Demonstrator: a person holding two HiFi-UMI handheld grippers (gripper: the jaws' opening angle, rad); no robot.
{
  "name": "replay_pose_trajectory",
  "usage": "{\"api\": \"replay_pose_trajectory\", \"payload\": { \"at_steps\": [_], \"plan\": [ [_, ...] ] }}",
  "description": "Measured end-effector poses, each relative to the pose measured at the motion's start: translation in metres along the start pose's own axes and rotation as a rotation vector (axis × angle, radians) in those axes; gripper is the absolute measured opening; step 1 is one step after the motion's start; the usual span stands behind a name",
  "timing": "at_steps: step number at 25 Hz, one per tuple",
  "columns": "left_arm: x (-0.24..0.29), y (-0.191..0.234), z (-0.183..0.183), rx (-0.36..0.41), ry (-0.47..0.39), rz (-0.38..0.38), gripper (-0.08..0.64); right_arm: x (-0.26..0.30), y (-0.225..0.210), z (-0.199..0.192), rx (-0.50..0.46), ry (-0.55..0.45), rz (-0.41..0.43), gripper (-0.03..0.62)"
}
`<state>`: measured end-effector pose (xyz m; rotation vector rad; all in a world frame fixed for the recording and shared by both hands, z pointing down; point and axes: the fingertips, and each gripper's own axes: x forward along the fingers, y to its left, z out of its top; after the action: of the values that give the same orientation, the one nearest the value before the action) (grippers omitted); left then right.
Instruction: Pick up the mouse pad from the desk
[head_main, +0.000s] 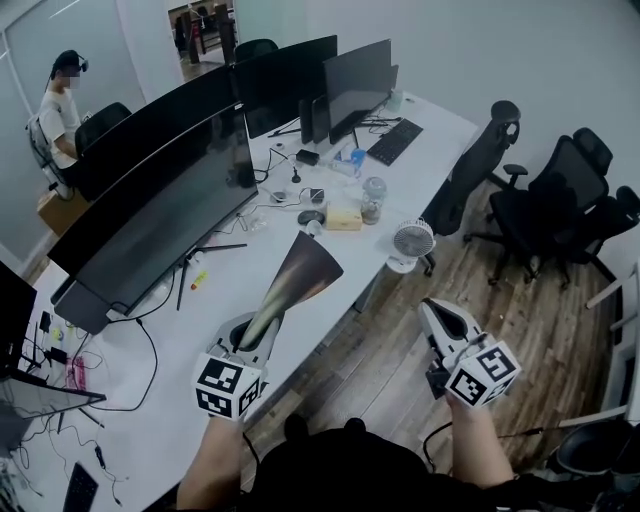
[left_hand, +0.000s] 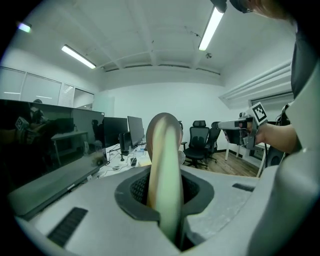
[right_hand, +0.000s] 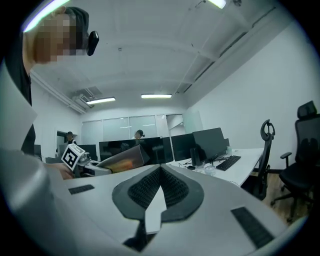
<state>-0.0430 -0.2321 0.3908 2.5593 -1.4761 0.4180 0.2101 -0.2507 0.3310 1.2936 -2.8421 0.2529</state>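
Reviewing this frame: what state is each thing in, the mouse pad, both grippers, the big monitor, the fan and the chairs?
mouse pad: lifted off the desk, curled, gripped at one end.
left gripper: shut on the mouse pad.
right gripper: shut, empty, beside the desk.
curved monitor: screen dark.
desk fan: upright at the desk edge; can't tell if it is spinning.
office chairs: unoccupied.

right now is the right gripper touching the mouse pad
Apart. The head view shows the right gripper over the floor, a clear gap from the mouse pad clamped in the left gripper.
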Motion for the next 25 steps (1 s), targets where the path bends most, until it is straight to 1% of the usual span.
{"api": "replay_pose_trajectory", "payload": {
  "at_steps": [3, 7, 11, 16, 19, 25],
  "plan": [
    [-0.005, 0.004, 0.012, -0.004, -0.036, -0.003, 0.061, 0.004, 0.003, 0.003, -0.023, -0.011, -0.002, 0.005],
    [-0.013, 0.015, 0.025, 0.007, -0.08, 0.04, 0.061, 0.015, 0.006, 0.012, -0.016, -0.06, -0.019, 0.005],
    [-0.018, 0.017, 0.027, -0.02, -0.124, 0.05, 0.061, 0.03, 0.023, 0.011, -0.049, -0.037, 0.029, 0.005],
    [-0.02, 0.021, 0.017, -0.039, -0.122, 0.076, 0.061, 0.041, 0.035, 0.011, -0.061, -0.024, 0.076, 0.005],
    [-0.02, 0.021, 0.016, -0.052, -0.131, 0.083, 0.061, 0.04, 0.035, 0.013, -0.08, -0.031, 0.074, 0.005],
    [-0.019, 0.025, 0.023, -0.041, -0.143, 0.089, 0.061, 0.028, 0.033, 0.013, -0.1, -0.037, 0.059, 0.005]
  ]
}}
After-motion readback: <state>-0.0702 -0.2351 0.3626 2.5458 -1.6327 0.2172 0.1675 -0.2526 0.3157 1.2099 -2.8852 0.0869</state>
